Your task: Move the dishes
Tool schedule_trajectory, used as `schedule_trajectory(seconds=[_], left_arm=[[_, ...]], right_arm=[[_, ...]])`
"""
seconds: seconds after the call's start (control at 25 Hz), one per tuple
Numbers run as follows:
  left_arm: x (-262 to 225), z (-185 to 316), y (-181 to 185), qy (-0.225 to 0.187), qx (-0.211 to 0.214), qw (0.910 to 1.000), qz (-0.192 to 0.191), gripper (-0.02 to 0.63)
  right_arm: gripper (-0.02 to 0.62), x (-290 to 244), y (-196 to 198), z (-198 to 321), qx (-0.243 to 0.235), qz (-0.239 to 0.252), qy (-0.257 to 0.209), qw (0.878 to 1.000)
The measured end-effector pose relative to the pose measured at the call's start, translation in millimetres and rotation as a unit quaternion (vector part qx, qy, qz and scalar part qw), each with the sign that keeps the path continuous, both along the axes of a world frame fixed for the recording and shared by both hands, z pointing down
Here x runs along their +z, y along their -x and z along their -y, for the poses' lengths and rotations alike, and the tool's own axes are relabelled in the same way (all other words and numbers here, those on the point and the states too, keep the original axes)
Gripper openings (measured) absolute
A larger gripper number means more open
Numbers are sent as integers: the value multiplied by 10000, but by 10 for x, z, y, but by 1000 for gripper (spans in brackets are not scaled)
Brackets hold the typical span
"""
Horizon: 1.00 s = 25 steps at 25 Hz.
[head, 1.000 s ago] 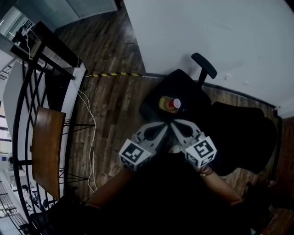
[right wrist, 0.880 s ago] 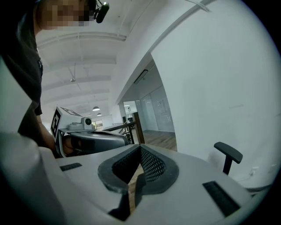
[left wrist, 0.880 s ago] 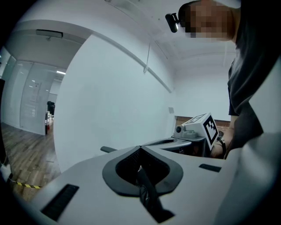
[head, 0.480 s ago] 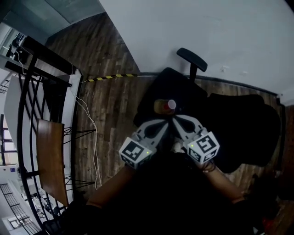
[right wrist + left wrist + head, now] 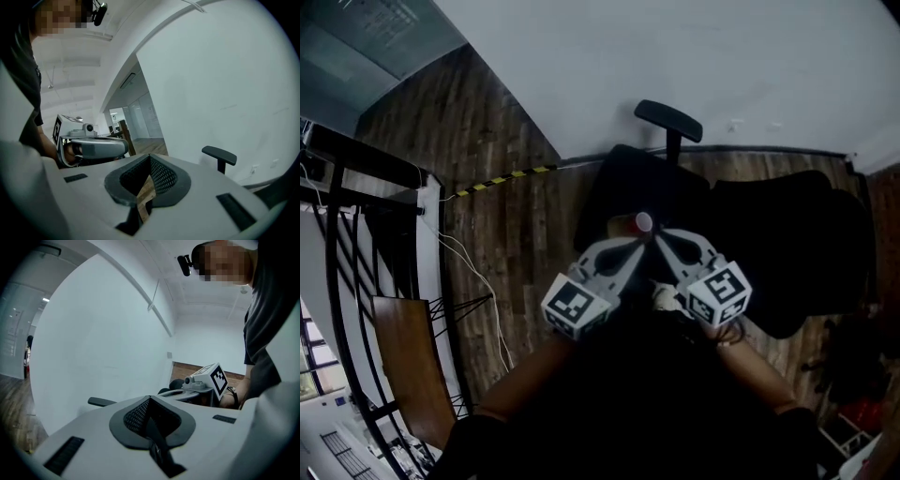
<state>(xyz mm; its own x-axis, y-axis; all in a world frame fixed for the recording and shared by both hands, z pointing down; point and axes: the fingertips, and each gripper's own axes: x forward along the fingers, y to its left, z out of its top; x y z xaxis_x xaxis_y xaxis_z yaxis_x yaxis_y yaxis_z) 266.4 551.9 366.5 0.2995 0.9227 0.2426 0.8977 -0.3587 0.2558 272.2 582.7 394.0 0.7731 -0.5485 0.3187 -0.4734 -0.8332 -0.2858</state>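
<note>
Above a black office chair [image 5: 623,187] on a dark wood floor [image 5: 502,234], a person holds the left gripper [image 5: 637,247] and right gripper [image 5: 662,242] side by side, tips almost meeting. Both pairs of jaws are pressed together and grip nothing. A small red-and-white cup [image 5: 641,222] rests on the chair seat just beyond the tips. Yellow-and-black tape [image 5: 502,178] crosses the floor to the left, below the white wall [image 5: 722,66].

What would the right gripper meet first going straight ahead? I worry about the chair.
Probably the white wall: the right gripper points toward it with jaws together, and the chair armrest lies off to the right. Depth is unclear.
</note>
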Motion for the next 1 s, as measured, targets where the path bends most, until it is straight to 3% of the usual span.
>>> schedule_trajectory(seconds=[0.28, 0.6, 1.0], left_arm=[[119, 222, -461, 289, 417, 9985, 201, -9], [366, 407, -735, 96, 891, 9960, 31, -9], [798, 335, -856, -278, 827, 9958, 273, -9]], right_arm=[[11, 131, -343, 51, 405, 336, 280, 9982], [11, 545, -542, 20, 572, 868, 713, 9920], [14, 1397, -664, -204, 451, 1583, 466, 9853]])
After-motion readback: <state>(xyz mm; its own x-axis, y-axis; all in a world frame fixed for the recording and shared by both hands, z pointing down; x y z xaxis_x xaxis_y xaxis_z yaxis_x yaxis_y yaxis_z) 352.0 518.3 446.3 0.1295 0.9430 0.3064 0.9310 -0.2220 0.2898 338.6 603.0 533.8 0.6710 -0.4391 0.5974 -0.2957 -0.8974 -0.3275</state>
